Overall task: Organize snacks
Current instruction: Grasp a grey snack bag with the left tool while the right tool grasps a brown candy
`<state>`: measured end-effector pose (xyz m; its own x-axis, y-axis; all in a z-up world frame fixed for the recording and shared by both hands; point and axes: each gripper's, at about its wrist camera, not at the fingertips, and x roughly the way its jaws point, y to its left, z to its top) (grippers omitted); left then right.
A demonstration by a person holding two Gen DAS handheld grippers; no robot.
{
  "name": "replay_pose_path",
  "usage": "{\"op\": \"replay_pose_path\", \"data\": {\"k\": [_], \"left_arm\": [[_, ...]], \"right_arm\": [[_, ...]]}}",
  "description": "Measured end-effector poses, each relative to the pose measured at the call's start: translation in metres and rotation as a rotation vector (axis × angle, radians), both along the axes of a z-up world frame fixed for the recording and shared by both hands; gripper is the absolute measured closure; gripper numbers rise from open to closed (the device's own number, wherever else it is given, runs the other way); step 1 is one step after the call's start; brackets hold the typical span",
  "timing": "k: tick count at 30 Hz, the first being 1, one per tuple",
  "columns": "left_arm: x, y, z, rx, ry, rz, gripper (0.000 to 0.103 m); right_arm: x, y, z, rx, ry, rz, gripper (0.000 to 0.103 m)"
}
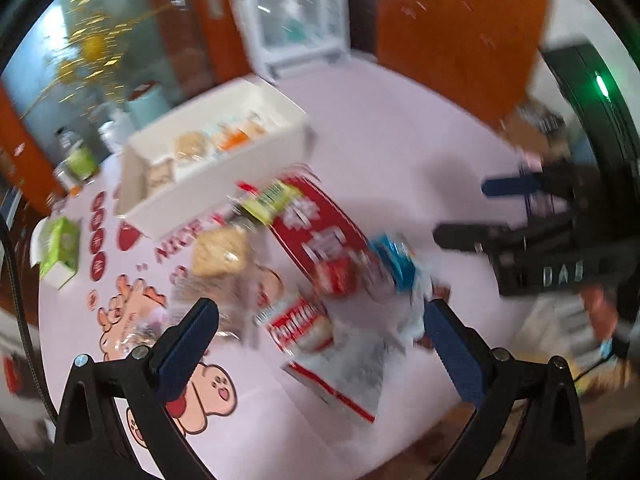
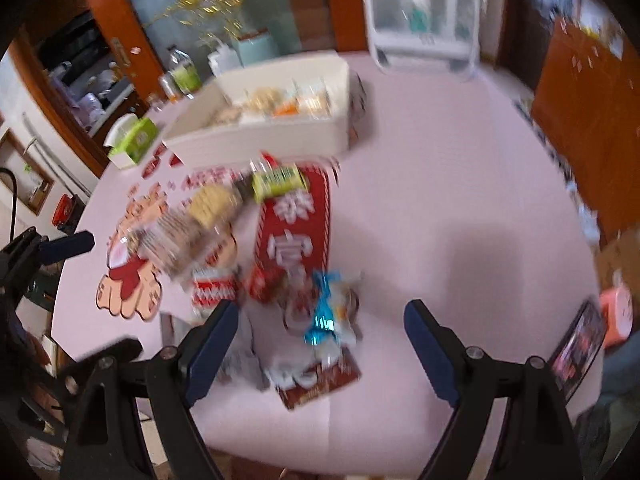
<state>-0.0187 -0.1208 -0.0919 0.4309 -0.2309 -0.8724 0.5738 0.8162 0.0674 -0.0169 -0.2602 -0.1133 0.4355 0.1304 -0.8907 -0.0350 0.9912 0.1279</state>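
Both views are motion-blurred. A pile of snack packets lies mid-table: a red box (image 1: 320, 220), a yellow-green packet (image 1: 272, 200), a beige cracker pack (image 1: 220, 252), a blue-wrapped snack (image 1: 394, 260) and a red-and-white packet (image 1: 304, 328). A white bin (image 1: 212, 160) behind them holds several snacks. My left gripper (image 1: 320, 340) is open and empty above the near packets. My right gripper (image 2: 320, 336) is open and empty over the blue-wrapped snack (image 2: 324, 312); it also shows in the left wrist view (image 1: 468, 212). The red box (image 2: 296, 220) and bin (image 2: 260, 132) show in the right wrist view.
The table has a pink cloth (image 1: 400, 140) with cartoon prints. A white clear-fronted container (image 1: 296, 20) stands at the back. A green tissue box (image 1: 60, 248), bottles (image 1: 80, 156) and a pale cup sit at the left. A phone (image 2: 576, 348) lies at the right edge.
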Motion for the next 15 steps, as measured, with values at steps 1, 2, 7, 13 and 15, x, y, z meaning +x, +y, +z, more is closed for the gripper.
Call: {"op": "replay_pose_path", "data": {"k": [1, 2, 7, 13, 15], "left_arm": [[-0.005, -0.006, -0.011, 0.031, 0.012, -0.039, 0.001], [-0.008, -0.010, -0.021, 0.057, 0.023, -0.069, 0.001], [-0.019, -0.027, -0.064, 0.173, 0.064, -0.184, 0.001], [-0.016, -0.034, -0.096, 0.232, 0.128, -0.231, 0.001], [-0.013, -0.035, -0.105, 0.248, 0.145, -0.237, 0.001]], "right_arm": [[-0.004, -0.004, -0.010, 0.013, 0.027, -0.019, 0.017], [-0.006, -0.005, -0.018, 0.026, 0.048, -0.033, 0.017], [-0.019, -0.013, -0.066, 0.117, 0.187, -0.120, 0.022], [-0.027, -0.023, -0.103, 0.249, 0.302, -0.256, 0.025], [-0.026, -0.021, -0.114, 0.268, 0.338, -0.271, 0.033]]}}
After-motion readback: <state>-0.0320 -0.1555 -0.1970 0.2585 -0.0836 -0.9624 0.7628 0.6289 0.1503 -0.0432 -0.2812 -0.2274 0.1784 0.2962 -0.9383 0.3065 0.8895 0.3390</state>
